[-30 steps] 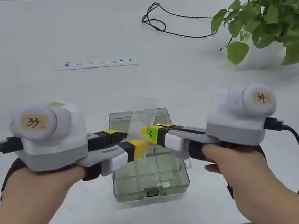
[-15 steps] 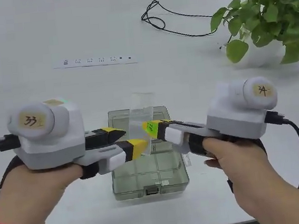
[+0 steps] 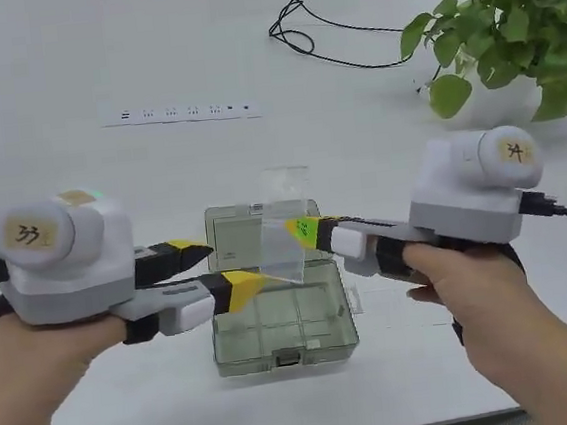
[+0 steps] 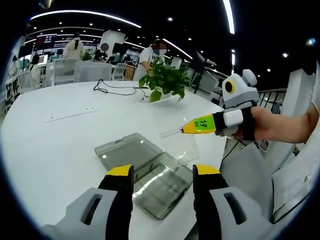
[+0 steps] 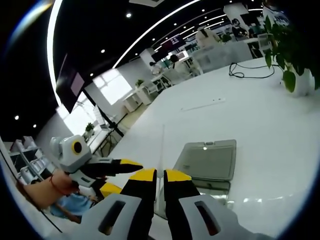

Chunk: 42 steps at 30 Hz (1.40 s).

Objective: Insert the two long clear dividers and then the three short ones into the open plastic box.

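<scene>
Just above the open box, clear divider in right hand-held gripper.

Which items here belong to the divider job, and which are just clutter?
In the job: the open plastic box; the clear divider above it, pinched in the right gripper; the left gripper, jaws open and holding nothing.

Just lying about: the power strip, the black cable and the potted plant.

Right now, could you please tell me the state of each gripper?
Left gripper: open, holding nothing.
Right gripper: closed on a clear divider.
</scene>
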{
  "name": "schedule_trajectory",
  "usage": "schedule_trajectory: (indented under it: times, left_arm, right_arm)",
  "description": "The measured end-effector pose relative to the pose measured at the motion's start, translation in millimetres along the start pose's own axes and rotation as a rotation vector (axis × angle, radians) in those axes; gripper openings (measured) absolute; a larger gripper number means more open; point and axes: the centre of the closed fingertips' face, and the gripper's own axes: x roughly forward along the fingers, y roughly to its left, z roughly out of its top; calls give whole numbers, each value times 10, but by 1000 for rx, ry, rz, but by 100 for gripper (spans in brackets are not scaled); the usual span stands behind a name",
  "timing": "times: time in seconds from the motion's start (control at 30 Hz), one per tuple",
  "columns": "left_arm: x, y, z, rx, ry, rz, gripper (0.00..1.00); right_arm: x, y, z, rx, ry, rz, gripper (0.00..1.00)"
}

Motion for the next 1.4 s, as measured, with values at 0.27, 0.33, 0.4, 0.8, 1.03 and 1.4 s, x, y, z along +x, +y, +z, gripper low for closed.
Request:
schedule_trajectory:
  times: [0.27, 0.33, 0.4, 0.8, 1.03, 1.4]
  left_arm:
    - [-74, 44, -52, 47, 1, -18, 56]
    - [-98, 54, -66, 66, 1, -24, 58]
    - [-115, 66, -96, 92, 13, -28, 60]
    - [-171, 66, -223, 209, 23, -74, 82]
    - [-164, 27, -294, 255, 33, -106, 93]
    - [-162, 83, -381, 291, 48, -120, 100]
  right_arm:
    - [-53, -63, -59, -3, 41, -18, 7]
    - [-65, -130, -40, -2, 46, -25, 7]
    - [-81, -160, -30, 1, 54, -32, 7]
    - [-71, -245, -95, 23, 162, -74, 7]
    - [-51, -326, -149, 41, 260, -137, 7]
    - [-36, -565, -382, 161, 438, -262, 7]
